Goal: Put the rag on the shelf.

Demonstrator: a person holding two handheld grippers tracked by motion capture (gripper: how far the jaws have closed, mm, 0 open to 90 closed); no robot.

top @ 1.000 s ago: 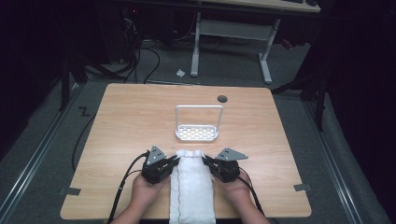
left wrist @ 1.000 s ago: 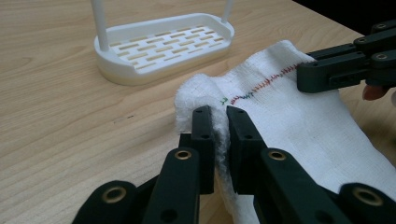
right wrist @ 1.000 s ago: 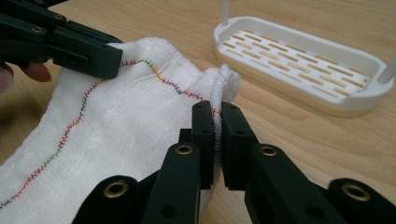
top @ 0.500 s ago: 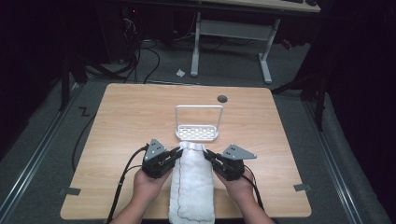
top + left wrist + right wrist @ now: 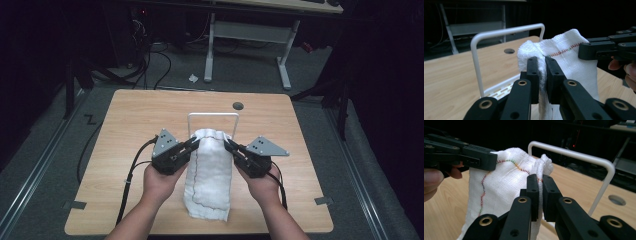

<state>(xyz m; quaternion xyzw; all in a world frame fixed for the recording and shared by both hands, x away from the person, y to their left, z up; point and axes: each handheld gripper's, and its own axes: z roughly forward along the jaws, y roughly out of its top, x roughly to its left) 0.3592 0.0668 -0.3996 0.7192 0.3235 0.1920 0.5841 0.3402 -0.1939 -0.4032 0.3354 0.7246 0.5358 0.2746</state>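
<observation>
While the pale wooden counter with rounded corners spreads across the middle of the high view, a small round dark hole sits near its far edge, and grey floor surrounds it on all sides. Across that floor, beyond the counter, stands a white metal desk frame with tangled black cables to its left.

Next in size comes the white woven cloth with a line of coloured stitching running down it. Its top edge is held up off the counter between the two claws, stretched sideways, and the rest hangs down toward the near edge of the counter, where the lower end seems to lie on the wood. In the left gripper view the cloth bunches at one corner and shows red-and-green stitching along its top hem; in the right gripper view the stitching curves down the cloth.

Just behind the cloth stands a white wire rack with an upright hoop-shaped handle, its slotted base visible in the left gripper view.

Smaller again, the left claw is clenched on the left top corner of the cloth, jaws pressed on the fabric. Opposite it, the right claw is clenched on the right top corner, fabric pinched between its jaws. Each claw is held by a hand coming in from the bottom of the high view.
</observation>
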